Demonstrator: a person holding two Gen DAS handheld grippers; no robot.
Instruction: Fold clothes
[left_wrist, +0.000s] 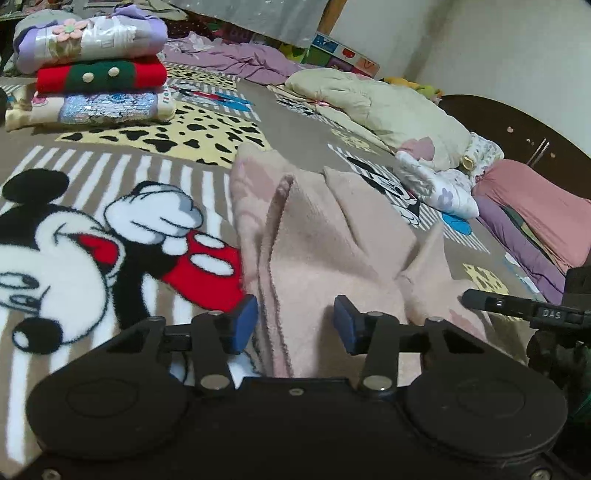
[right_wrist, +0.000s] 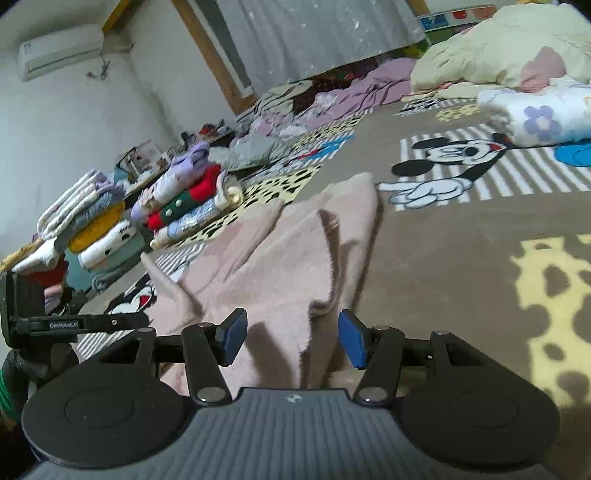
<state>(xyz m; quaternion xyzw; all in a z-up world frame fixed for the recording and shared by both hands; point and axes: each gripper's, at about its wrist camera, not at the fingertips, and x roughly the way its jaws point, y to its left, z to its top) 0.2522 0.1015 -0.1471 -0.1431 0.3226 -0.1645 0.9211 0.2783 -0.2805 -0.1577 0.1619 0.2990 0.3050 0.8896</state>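
Close in, left wrist view: a pale pink fleecy garment (left_wrist: 325, 236) lies rumpled on the brown cartoon-mouse print blanket (left_wrist: 92, 229), running away from the left gripper (left_wrist: 295, 323) along its line of sight. Its near end passes between the blue pads (left_wrist: 243, 321), which stand well apart; cloth fills the gap, but the pads do not pinch it. A raised ridge of fabric runs up the middle, with a hem fold beside the left pad. Far left, a stack of folded clothes (left_wrist: 99, 70) sits on the blanket, well apart from the garment. Loose bedding (left_wrist: 380, 107) is heaped at the right.

Right wrist view: the same pink garment (right_wrist: 280, 251) stretches forward and leftward from the right gripper (right_wrist: 293, 338). Its jaws are spread wide, one pad (right_wrist: 351, 339) over the garment's right edge; nothing is clamped. The other tool's black frame (right_wrist: 55, 325) shows at the left edge.

Judgement: both tools sit at the garment's near end, roughly equally close, so a lift or fold would go away from the person along the long axis. How many folds the cloth already holds cannot be told.
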